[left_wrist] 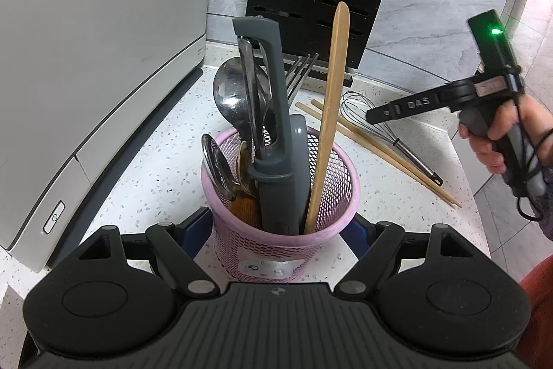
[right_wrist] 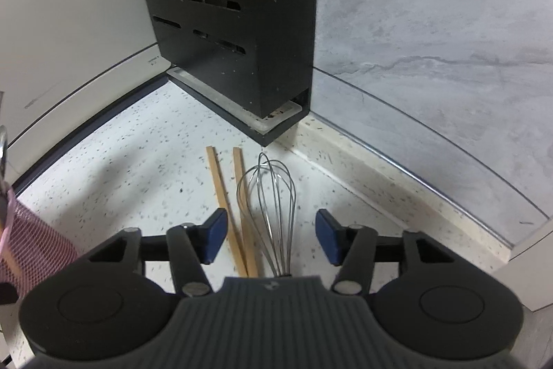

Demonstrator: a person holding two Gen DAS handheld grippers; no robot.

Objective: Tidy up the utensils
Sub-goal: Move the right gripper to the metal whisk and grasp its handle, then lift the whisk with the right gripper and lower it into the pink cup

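Left tongs [left_wrist: 280,223] clamped round pink mesh holder [left_wrist: 280,196] (spoons, peeler, wooden spatula inside), right tongs [right_wrist: 271,236] wide above whisk [right_wrist: 269,196] and chopsticks [right_wrist: 228,210] on worktop [right_wrist: 121,161] beside holder

A home kitchen: a speckled white countertop [right_wrist: 145,140] meets grey marble-look wall tiles [right_wrist: 432,23], with a black knife block [right_wrist: 235,16] in the far corner and a white appliance [left_wrist: 86,57] at left.
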